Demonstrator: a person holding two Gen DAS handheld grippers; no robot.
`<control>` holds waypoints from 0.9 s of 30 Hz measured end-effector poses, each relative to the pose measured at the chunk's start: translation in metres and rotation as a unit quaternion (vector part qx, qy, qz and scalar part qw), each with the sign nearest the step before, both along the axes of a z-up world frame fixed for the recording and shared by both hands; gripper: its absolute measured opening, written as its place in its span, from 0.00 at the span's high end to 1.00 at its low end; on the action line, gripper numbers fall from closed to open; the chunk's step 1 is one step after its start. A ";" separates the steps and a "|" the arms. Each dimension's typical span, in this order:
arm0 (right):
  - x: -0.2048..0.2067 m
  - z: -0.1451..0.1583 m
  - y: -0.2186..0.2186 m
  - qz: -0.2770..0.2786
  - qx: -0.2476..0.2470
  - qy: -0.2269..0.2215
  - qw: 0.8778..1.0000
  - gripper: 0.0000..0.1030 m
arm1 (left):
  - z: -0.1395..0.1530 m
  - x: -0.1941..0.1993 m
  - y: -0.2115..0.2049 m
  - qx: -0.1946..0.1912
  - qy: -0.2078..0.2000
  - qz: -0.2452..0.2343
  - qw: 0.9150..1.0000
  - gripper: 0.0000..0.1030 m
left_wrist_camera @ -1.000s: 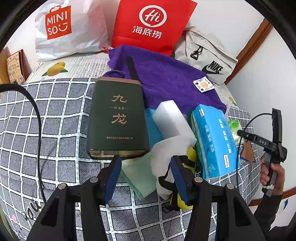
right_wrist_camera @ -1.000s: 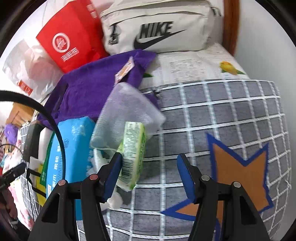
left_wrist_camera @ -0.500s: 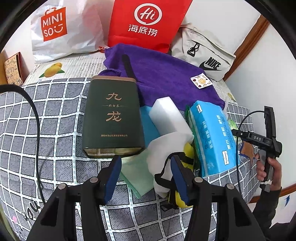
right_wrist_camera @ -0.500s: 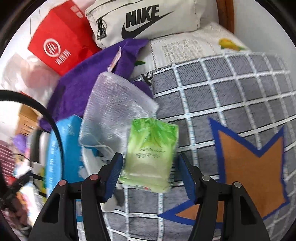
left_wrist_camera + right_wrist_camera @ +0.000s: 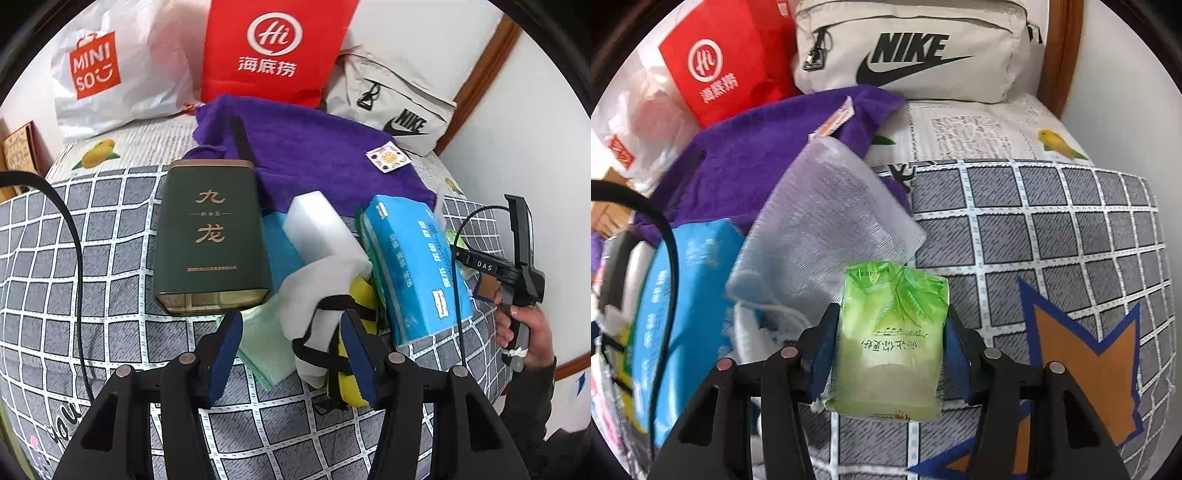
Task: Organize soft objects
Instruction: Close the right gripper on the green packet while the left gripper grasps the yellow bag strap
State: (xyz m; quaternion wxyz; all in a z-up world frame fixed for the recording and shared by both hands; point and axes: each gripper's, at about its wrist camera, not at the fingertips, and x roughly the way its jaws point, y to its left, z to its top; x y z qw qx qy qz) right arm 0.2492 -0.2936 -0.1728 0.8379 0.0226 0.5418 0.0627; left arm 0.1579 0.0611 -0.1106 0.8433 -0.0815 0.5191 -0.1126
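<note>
Right claw [image 5: 886,347] closing on green tissue pack [image 5: 890,339], pads touching both sides, on the bed [image 5: 1052,236]. Left claw [image 5: 291,347] hanging apart over mint cloth [image 5: 262,347], gripping nothing.

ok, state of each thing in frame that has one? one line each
right gripper: jaws closing, green tissue pack between them
left gripper: jaws open, nothing held
green tissue pack: sealed, lying flat on the quilt
green tin: lying on its side
Nike bag: zipped shut
purple towel: loosely spread
</note>
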 end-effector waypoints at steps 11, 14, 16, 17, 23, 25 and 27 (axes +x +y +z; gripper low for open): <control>-0.039 0.022 -0.003 0.007 0.022 -0.019 1.000 0.49 | -0.017 -0.029 -0.037 0.016 0.007 -0.085 0.996 0.49; -0.045 0.019 0.001 0.010 0.024 -0.013 1.000 0.49 | -0.025 -0.032 -0.036 0.014 0.030 -0.082 0.996 0.49; -0.047 0.017 0.004 0.016 0.027 -0.009 0.999 0.49 | -0.025 -0.037 -0.035 0.011 0.032 -0.085 0.996 0.49; -0.049 0.016 0.005 0.018 0.028 -0.008 0.999 0.49 | -0.024 -0.041 -0.033 -0.002 0.035 -0.091 0.995 0.49; -0.051 0.011 0.013 0.027 0.034 -0.002 0.999 0.49 | -0.025 -0.049 -0.037 -0.057 0.043 -0.109 0.992 0.49; -0.051 0.011 0.014 0.029 0.033 -0.002 0.999 0.49 | -0.028 -0.045 -0.039 -0.044 0.044 -0.101 0.993 0.49; -0.052 0.011 0.014 0.030 0.035 -0.001 0.999 0.48 | -0.031 -0.040 -0.040 -0.044 0.044 -0.095 0.993 0.49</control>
